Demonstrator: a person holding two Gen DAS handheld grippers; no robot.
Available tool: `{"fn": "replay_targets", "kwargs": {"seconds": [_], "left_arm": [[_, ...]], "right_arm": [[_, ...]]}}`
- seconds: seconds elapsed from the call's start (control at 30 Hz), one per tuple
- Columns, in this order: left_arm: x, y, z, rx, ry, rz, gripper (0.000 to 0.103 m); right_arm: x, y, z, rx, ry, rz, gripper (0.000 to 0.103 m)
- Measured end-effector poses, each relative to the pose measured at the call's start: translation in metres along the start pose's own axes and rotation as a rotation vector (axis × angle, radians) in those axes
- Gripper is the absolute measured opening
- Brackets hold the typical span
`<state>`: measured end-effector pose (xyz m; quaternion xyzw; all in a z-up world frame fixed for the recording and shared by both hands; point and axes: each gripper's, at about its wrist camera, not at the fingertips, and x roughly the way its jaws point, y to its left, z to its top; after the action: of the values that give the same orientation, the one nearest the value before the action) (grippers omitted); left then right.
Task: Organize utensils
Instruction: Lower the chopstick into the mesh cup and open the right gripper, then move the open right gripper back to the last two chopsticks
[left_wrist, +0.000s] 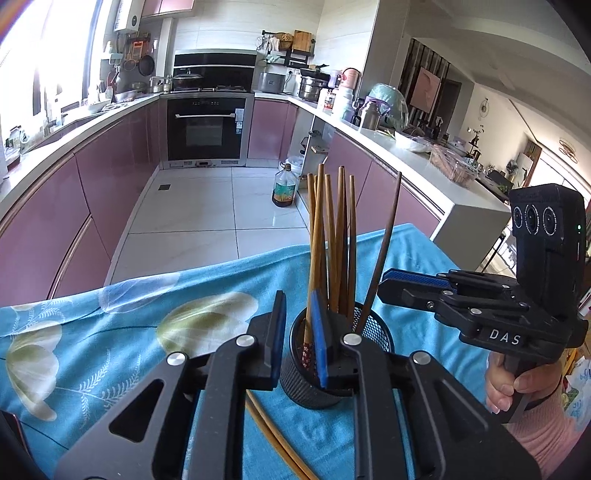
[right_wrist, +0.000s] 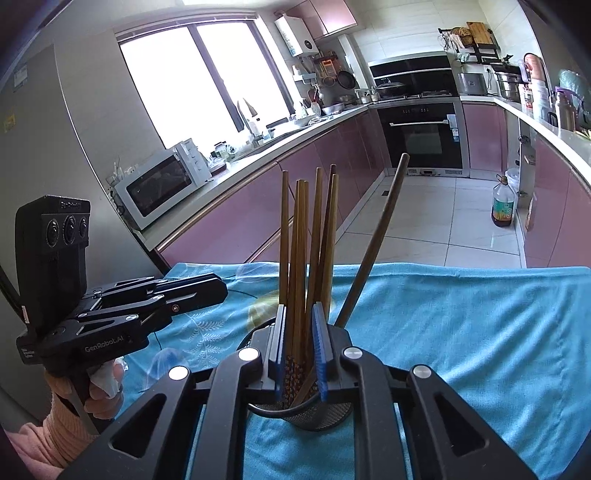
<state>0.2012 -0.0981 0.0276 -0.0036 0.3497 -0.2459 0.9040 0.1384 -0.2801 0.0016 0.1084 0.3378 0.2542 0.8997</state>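
One black mesh holder (left_wrist: 325, 373) standing on the blue-clothed tabletop (left_wrist: 110, 332), seven chopsticks (left_wrist: 341, 240) standing inside, two (left_wrist: 273, 439) lying beside, left hand-held gripper (left_wrist: 300, 338) gaping apart, right hand-held gripper (right_wrist: 300, 350) straddling the bundle, fingers apart.

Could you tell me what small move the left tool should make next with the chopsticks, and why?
Probably lower the left tool toward the two chopsticks lying on the blue cloth just below it. Its jaws are open and hold nothing, the mesh holder already has the other chopsticks standing in it, and those two appear to be the only loose ones in view.
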Motion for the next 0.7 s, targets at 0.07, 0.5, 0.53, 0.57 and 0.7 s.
{"fn": "replay_targets", "kwargs": {"seconds": [0.07, 0.5, 0.53, 0.57, 0.7], "left_arm": [[-0.003, 0.000, -0.002, 0.001, -0.005, 0.006, 0.016], [-0.047, 0.018, -0.053, -0.010, -0.052, 0.117, 0.037], [-0.049, 0.020, -0.060, -0.018, -0.049, 0.126, 0.039], [-0.050, 0.024, -0.065, -0.027, -0.047, 0.135, 0.042], [-0.056, 0.039, -0.086, -0.070, -0.032, 0.160, 0.050]], "right_arm": [[-0.002, 0.001, -0.002, -0.003, -0.004, 0.000, 0.020], [-0.035, 0.047, -0.029, -0.146, -0.031, 0.056, 0.039], [-0.035, 0.051, -0.034, -0.156, -0.024, 0.061, 0.041], [-0.033, 0.055, -0.039, -0.171, -0.009, 0.066, 0.043], [-0.020, 0.067, -0.062, -0.204, 0.056, 0.049, 0.044]]}}
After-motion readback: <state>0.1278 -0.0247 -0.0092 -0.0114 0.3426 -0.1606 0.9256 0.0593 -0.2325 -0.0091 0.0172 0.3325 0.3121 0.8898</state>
